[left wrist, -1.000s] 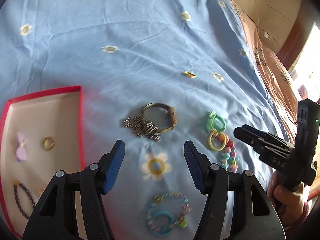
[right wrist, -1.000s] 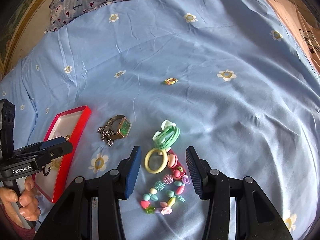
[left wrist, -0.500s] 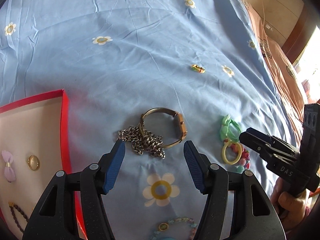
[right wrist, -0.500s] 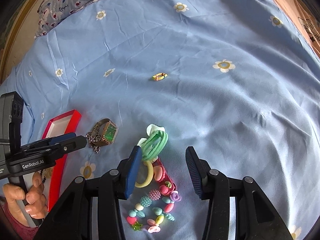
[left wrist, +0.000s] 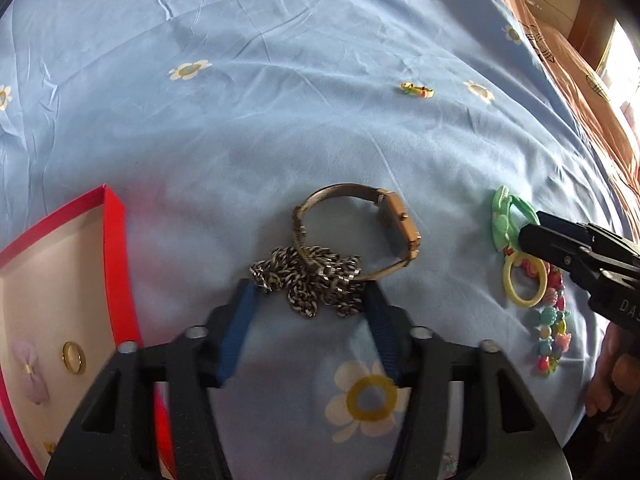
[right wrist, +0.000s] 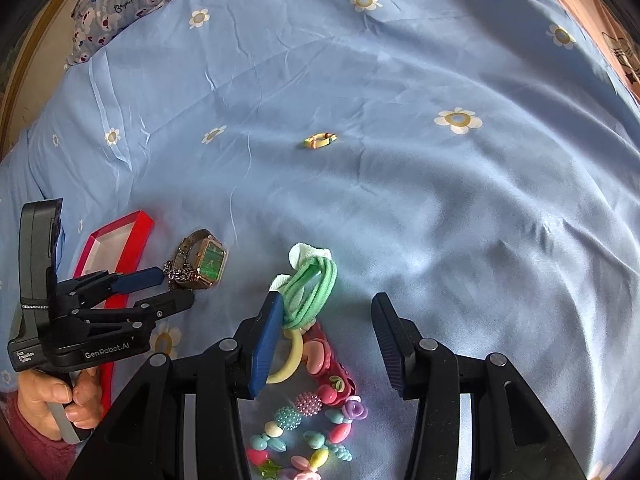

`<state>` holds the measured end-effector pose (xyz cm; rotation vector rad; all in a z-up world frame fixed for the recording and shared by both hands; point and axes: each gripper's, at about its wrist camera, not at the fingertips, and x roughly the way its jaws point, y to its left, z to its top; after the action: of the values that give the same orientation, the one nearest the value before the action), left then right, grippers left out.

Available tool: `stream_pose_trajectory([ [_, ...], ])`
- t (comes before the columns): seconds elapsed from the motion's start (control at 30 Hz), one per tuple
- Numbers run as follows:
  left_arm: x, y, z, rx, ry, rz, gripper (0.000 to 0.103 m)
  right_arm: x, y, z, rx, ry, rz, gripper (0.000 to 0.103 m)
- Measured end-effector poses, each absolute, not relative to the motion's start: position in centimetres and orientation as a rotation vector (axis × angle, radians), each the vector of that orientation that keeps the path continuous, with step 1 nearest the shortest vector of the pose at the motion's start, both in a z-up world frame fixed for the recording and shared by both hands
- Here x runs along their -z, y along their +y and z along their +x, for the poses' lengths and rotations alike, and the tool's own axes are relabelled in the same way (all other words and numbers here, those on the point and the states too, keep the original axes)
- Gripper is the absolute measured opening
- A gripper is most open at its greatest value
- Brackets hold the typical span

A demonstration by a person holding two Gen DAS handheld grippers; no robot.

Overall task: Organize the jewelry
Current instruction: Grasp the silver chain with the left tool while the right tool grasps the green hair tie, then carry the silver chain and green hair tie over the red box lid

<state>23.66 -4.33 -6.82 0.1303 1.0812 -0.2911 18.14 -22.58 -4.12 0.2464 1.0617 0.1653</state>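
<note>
The left gripper point(left wrist: 308, 304) closes its blue ribbed pads around a heaped silver chain point(left wrist: 308, 280) on the soft blue sheet point(left wrist: 280, 100); the links drape over the band of a gold watch point(left wrist: 360, 236), which may drag along. The right gripper point(right wrist: 326, 336) hangs apart over a green hair tie point(right wrist: 312, 292). Beyond lies the red tray point(left wrist: 116, 248).

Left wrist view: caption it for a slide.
Left tongs closing around a silver chain beside a gold watch.
</note>
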Motion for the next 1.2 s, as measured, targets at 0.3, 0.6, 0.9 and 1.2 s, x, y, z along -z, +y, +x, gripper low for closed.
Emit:
stream_pose_trajectory([
  [0.3, 6.1, -3.5, 23.5, 0.334, 1.055, 0.060, 0.009, 4.5, -22.1, 18.6, -0.146, 1.049, 0.213, 0.007],
  [0.6, 2.0, -2.3, 20.3, 0.355, 0.955, 0.003, 0.009, 1.8, -21.8, 17.5, -0.171, 0.974, 0.214, 0.006],
  [0.9, -2.1, 0.3, 17.2, 0.343, 0.871, -0.046, 0.009, -0.4, -19.4, 16.6, -0.240, 0.943, 0.220, 0.006],
  [1.2, -4.5, 4.1, 14.3, 0.287, 0.813, -0.095, 0.008, -1.8, -15.4, 15.9, -0.326, 0.927, 0.187, 0.006],
])
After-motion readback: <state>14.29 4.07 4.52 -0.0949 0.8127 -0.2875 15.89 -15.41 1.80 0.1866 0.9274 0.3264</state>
